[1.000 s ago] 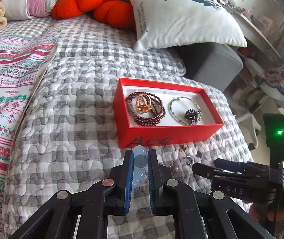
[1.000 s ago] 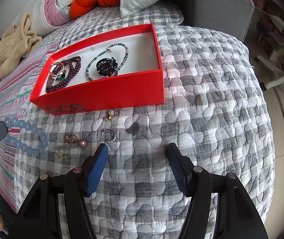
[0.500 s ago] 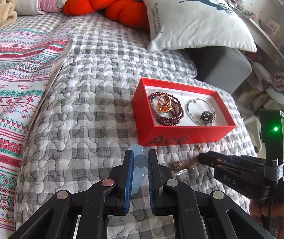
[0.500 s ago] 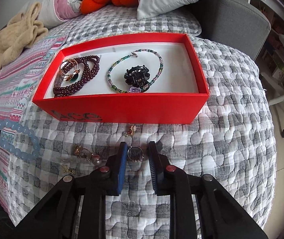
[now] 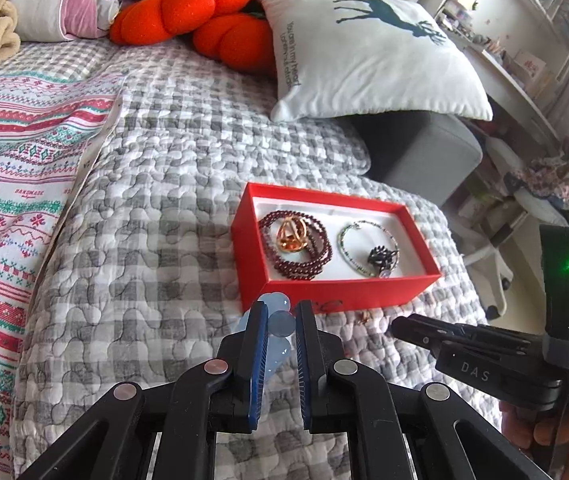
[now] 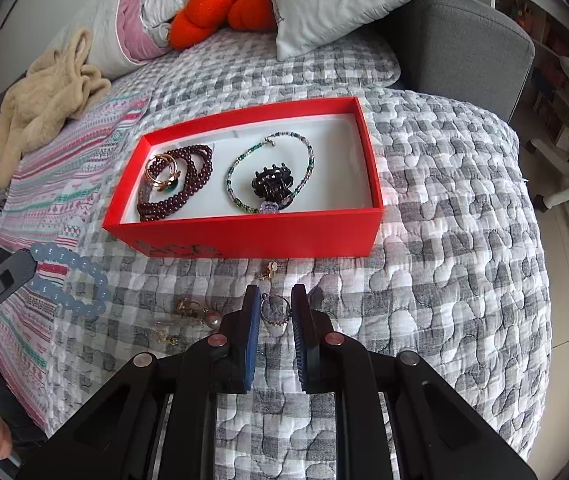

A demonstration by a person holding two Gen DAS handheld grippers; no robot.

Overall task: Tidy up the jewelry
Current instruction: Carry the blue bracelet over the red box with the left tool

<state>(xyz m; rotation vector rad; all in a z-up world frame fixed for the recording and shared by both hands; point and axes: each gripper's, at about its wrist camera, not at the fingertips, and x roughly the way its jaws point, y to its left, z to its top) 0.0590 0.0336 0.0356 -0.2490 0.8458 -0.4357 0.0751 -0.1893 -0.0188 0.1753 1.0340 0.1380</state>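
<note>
The left gripper [image 5: 277, 322] is clamped on a pale blue bead bracelet [image 6: 69, 280], held just in front of the red box [image 6: 260, 236] on the bed [image 6: 444, 240]. The right gripper [image 6: 276, 308] is pinched narrow around a small hoop ring [image 6: 274, 311], also just in front of the red box, near 3 loose earrings on the quilt.
</note>
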